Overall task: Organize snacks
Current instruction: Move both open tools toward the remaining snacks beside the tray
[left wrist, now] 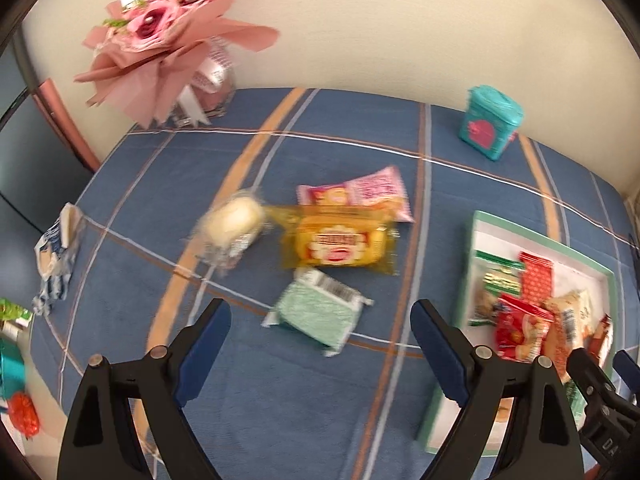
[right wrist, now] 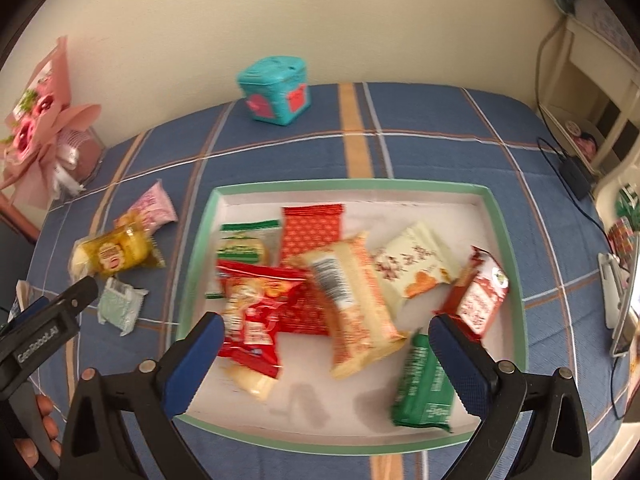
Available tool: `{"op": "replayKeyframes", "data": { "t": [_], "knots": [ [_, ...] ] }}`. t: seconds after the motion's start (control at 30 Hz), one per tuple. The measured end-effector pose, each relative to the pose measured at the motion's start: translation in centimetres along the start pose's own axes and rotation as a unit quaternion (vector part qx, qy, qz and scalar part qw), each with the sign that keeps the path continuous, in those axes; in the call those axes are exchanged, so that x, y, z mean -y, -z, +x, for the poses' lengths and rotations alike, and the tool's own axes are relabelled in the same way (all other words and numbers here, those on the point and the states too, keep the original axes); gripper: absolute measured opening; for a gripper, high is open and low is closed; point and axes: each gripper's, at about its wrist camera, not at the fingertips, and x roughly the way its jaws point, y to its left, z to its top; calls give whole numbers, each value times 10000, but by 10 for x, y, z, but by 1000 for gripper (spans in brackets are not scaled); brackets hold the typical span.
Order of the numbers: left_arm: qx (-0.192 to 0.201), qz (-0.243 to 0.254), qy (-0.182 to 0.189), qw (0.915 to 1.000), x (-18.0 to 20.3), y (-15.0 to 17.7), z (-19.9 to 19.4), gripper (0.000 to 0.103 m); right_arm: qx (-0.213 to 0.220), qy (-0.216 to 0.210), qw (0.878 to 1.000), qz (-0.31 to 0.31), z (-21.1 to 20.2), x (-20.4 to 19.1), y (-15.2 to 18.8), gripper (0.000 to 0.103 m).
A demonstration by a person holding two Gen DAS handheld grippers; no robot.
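Observation:
A shallow white tray with a green rim (right wrist: 505, 240) (left wrist: 480, 216) holds several snack packs, among them a red bag (right wrist: 256, 308), an orange-and-cream pack (right wrist: 352, 304) and a green pack (right wrist: 422, 384). My right gripper (right wrist: 324, 344) hangs open above the tray with nothing between its fingers. On the blue plaid cloth left of the tray lie a yellow pack (left wrist: 340, 242) (right wrist: 116, 254), a pink pack (left wrist: 360, 192) (right wrist: 154, 206), a mint-green pack (left wrist: 320, 316) (right wrist: 120, 306) and a clear-wrapped white bun (left wrist: 234, 226). My left gripper (left wrist: 320, 332) stands open over the mint-green pack.
A teal tin (left wrist: 490, 122) (right wrist: 278, 94) stands at the back by the wall. A pink paper bouquet (left wrist: 168, 40) (right wrist: 44, 120) sits at the back left corner. A blue-and-white wrapper (left wrist: 56, 256) lies at the cloth's left edge. A cable and black adapter (right wrist: 574, 176) lie right.

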Motion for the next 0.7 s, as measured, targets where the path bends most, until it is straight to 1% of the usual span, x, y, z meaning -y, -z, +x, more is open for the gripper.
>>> {"op": "replayKeyframes", "data": {
  "t": [0.13, 0.27, 0.4, 0.53, 0.7],
  "knots": [
    [-28, -262, -36, 9996, -23, -1, 3, 92, 18, -277, 9996, 27, 1, -21, 0, 103],
    [-89, -469, -75, 9988, -42, -1, 9, 92, -61, -578, 9982, 128, 7, -37, 1, 103],
    [-114, -641, -103, 9978, -57, -2, 12, 92, -47, -547, 9985, 81, 10, -52, 1, 103],
    [-109, -689, -172, 9974, -65, -3, 14, 92, 6, -579, 9983, 66, 13, -64, -1, 103],
    [-135, -748, -227, 9969, -72, -8, 20, 92, 24, -485, 9988, -24, 22, -73, -4, 103]
  ]
}}
